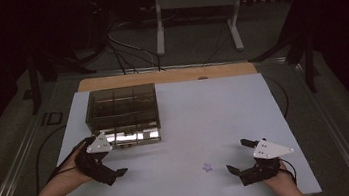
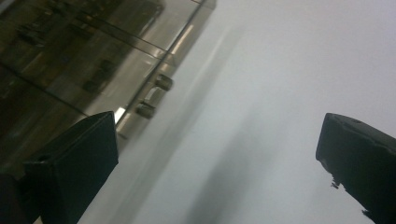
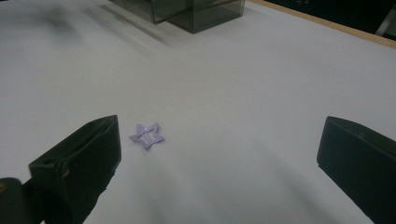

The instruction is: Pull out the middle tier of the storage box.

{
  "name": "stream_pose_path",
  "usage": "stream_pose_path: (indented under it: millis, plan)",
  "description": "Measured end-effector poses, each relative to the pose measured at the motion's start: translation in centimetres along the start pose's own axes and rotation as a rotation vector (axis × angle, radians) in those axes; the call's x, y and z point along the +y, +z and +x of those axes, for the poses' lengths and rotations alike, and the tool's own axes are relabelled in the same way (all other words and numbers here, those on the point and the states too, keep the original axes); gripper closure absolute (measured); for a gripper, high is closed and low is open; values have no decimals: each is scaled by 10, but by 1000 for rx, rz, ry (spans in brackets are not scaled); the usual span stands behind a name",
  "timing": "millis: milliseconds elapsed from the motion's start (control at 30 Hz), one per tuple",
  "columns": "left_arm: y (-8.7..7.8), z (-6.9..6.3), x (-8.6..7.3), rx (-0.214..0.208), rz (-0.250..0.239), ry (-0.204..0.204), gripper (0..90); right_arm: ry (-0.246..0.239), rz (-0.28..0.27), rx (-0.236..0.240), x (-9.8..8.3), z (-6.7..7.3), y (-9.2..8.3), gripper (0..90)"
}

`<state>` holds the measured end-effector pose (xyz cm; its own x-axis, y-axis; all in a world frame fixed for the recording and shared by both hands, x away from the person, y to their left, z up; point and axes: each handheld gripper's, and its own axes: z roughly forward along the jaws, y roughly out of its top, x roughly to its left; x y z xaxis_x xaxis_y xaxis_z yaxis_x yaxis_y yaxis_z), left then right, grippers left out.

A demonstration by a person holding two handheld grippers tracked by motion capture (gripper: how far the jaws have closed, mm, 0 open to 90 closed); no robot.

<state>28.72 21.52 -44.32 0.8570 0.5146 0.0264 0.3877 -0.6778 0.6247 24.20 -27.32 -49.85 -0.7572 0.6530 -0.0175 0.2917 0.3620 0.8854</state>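
Observation:
A smoked clear box [image 1: 121, 109] with several compartments stands at the back left of the white table board [image 1: 214, 113]. My left gripper [image 1: 113, 161] is just in front of the box's near left corner, open with nothing between its jaws. In the left gripper view the box [image 2: 84, 60] lies to the left of the open gripper [image 2: 217, 154], and two small dark knobs [image 2: 154, 95] show on its near side. A small purple star clip [image 1: 207, 166] lies flat on the board. My right gripper [image 1: 238, 156] is open just right of it. In the right gripper view the star [image 3: 147, 135] lies beside the left jaw of the open gripper [image 3: 219, 158].
A wooden strip [image 1: 169, 75] runs along the board's far edge. Behind the table stand a white metal frame [image 1: 196, 4] and dark stands with cables on the floor. The box's corner [image 3: 196, 11] shows far off in the right gripper view.

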Motion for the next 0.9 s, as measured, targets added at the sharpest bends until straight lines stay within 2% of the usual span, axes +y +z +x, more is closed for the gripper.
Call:
stream_pose_path:
  millis: [200, 367, 633, 900]
  plan:
    - [9, -10, -13, -9, -31, -19, 0, 2, 2, 1, 0, 0, 0, 1]
    - [17, -18, -24, 2, -48, -33, 0, 0, 4, 1, 0, 0, 0, 1]
    - [27, -27, -39, -2, -96, -80, 0, 2, 6, 3, 0, 0, 1, 1]
    - [34, -35, -49, -11, -93, -97, 0, 3, 6, 3, 0, 0, 1, 1]
